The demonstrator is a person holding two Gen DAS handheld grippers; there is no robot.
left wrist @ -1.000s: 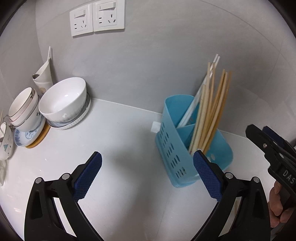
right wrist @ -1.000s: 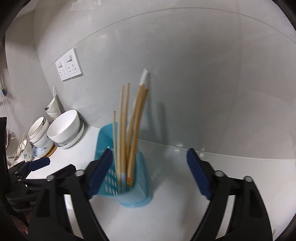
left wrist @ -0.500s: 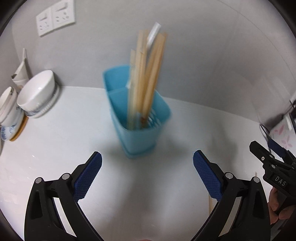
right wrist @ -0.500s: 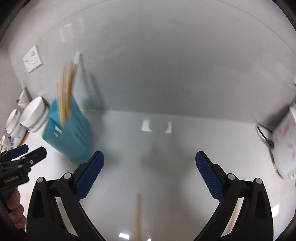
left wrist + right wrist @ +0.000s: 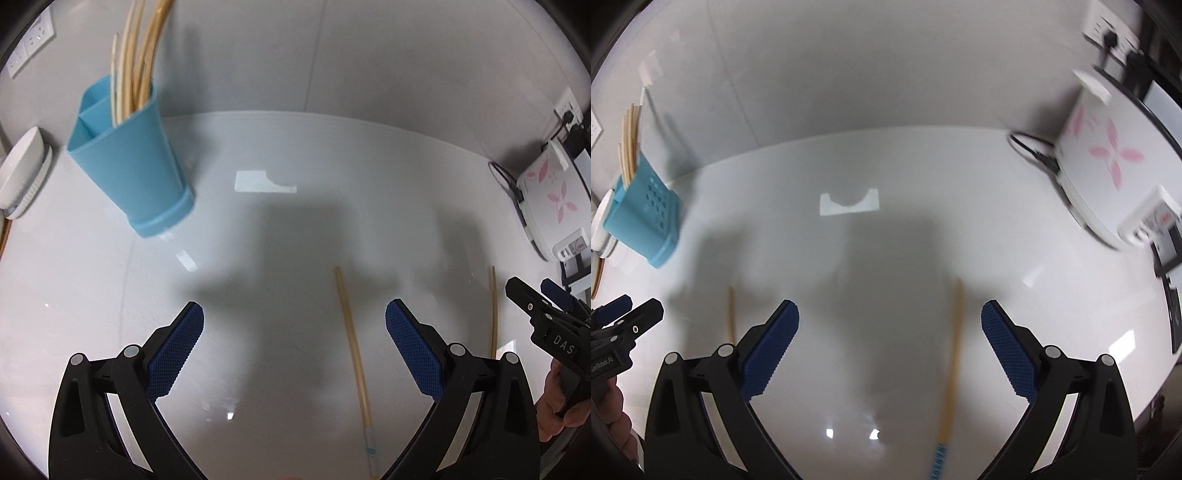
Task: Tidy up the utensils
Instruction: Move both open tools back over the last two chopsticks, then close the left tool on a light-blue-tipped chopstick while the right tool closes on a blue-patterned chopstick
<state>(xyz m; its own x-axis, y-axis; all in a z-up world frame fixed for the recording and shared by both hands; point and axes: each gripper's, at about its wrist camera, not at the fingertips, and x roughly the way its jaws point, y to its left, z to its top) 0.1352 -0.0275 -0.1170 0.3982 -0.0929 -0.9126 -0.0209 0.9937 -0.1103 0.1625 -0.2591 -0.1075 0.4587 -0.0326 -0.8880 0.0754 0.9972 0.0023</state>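
Note:
A blue utensil holder (image 5: 129, 162) (image 5: 641, 218) with several wooden chopsticks (image 5: 136, 62) stands at the far left of the white counter. Two loose chopsticks lie flat on the counter. One chopstick (image 5: 352, 345) lies between the fingers of my left gripper (image 5: 294, 343), which is open above it. The other chopstick (image 5: 493, 306) (image 5: 951, 354), with a blue-patterned end, lies between the fingers of my right gripper (image 5: 890, 341), also open and empty. In the right wrist view the first chopstick (image 5: 730, 314) shows left of the pads. Neither gripper touches a chopstick.
A white bowl (image 5: 20, 173) on stacked plates sits left of the holder. A white appliance with pink flowers (image 5: 550, 199) (image 5: 1108, 162) and its cable stands at the right, near wall sockets (image 5: 1108, 27). A person's hand (image 5: 557, 410) holds the right gripper.
Both grippers have swung right and down from the blue holder to the counter. The holder has slid to the left edge of both views, and the two loose chopsticks have come under the grippers.

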